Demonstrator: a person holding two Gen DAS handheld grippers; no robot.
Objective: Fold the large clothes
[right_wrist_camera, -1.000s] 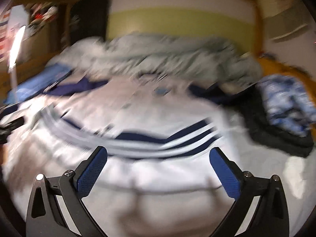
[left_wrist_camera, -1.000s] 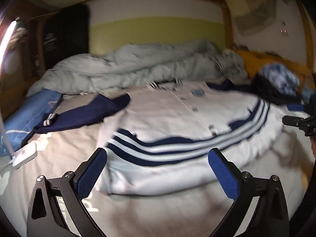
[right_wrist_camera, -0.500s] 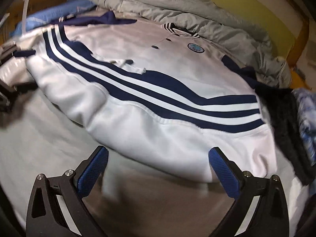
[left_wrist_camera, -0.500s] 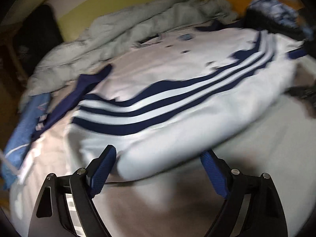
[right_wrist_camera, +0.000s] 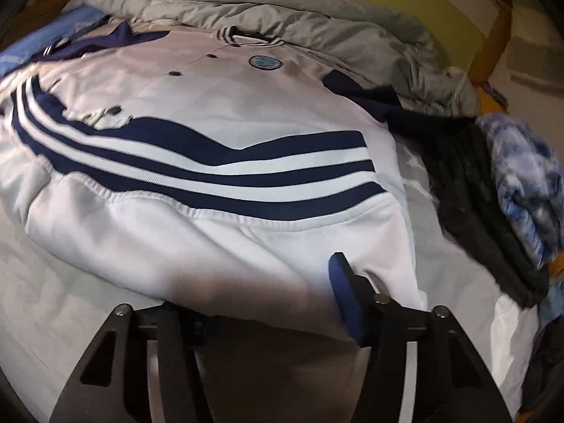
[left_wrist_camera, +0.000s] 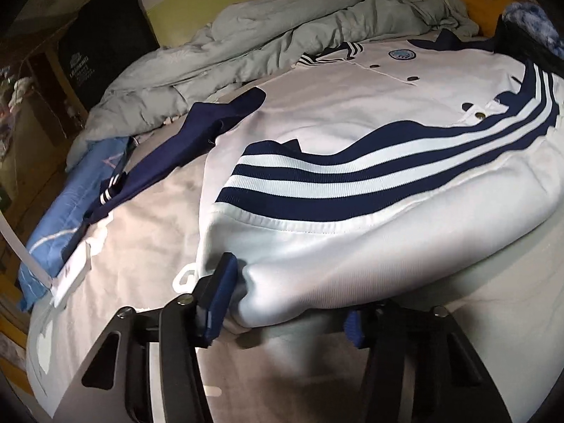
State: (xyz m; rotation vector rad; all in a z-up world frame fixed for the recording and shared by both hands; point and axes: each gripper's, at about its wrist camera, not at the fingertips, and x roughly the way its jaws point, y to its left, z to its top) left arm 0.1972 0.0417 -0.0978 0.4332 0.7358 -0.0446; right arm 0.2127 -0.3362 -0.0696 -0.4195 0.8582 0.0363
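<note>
The fingers of both grippers have just been closing and now bracket the near hem of the garment: on the left gripper [left_wrist_camera: 287, 298], a bunched fold of white cloth lies between the blue pads [left_wrist_camera: 220, 294], the left pad pressed into it; on the right gripper [right_wrist_camera: 268, 308] one blue pad [right_wrist_camera: 343, 290] sits on top of the hem while its partner is hidden beneath the cloth, so a full clench cannot be confirmed there. The bed with its pale grey sheet [left_wrist_camera: 148, 218] serves as the folding surface, which accounts for the garment being spread flat across it. The large white button-front jacket with navy and white chest stripes [left_wrist_camera: 370, 134] lies face up, collar away from the cameras, hem nearest, its navy left sleeve [left_wrist_camera: 165, 162] trailing outward. The two grippers stand at opposite hem corners, judged the correct stations for lifting the lower edge evenly and carrying it toward the collar. A crumpled grey-green duvet [left_wrist_camera: 268, 38] is pushed against the headboard, judged cleared aside for working room. A black garment [right_wrist_camera: 472, 190] and a blue-and-white mottled cloth [right_wrist_camera: 525, 179] lie just beside the jacket's right edge. A small round blue badge [right_wrist_camera: 262, 62] marks the chest.
</note>
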